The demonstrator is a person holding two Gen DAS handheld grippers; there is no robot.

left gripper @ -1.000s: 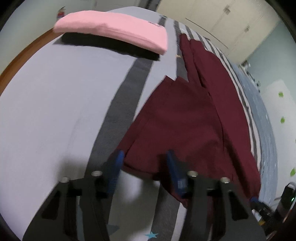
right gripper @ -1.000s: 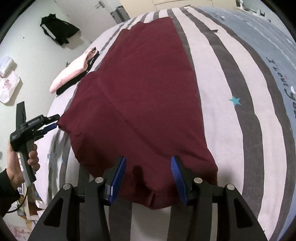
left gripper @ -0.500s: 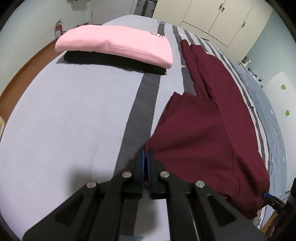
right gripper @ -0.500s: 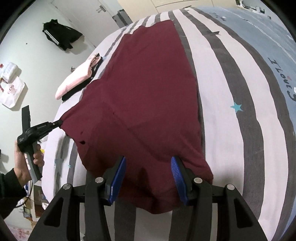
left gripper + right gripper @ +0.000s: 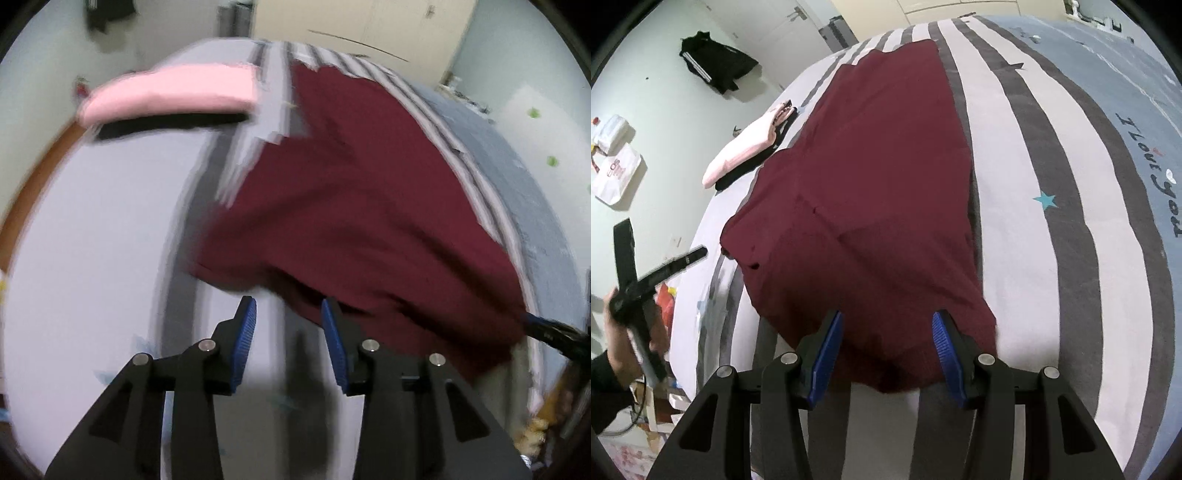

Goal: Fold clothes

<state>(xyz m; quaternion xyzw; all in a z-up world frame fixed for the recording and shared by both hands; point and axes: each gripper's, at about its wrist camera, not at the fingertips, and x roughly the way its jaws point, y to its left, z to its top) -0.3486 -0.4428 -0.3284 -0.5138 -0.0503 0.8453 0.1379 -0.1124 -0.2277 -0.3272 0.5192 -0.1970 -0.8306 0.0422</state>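
Observation:
A dark red garment (image 5: 879,192) lies spread along the striped bed (image 5: 1052,258), its near part folded over. It also shows in the blurred left wrist view (image 5: 369,206). My left gripper (image 5: 288,314) is open and empty, just off the garment's near left edge; it also shows at the left of the right wrist view (image 5: 665,269). My right gripper (image 5: 886,328) is open, its fingers astride the garment's near hem without holding it. The right gripper's tips (image 5: 546,328) show at the garment's far corner in the left wrist view.
A folded pink garment (image 5: 170,96) lies on a folded black one (image 5: 166,123) at the bed's far left side, also seen in the right wrist view (image 5: 746,151). A black jacket (image 5: 716,62) hangs on the wall. Bags (image 5: 613,170) lie on the floor left of the bed.
My left gripper shut on the garment's left corner half a second ago, then let go and pulled back; it is open now. The garment's left part has shifted inward. The right gripper stays open at the hem.

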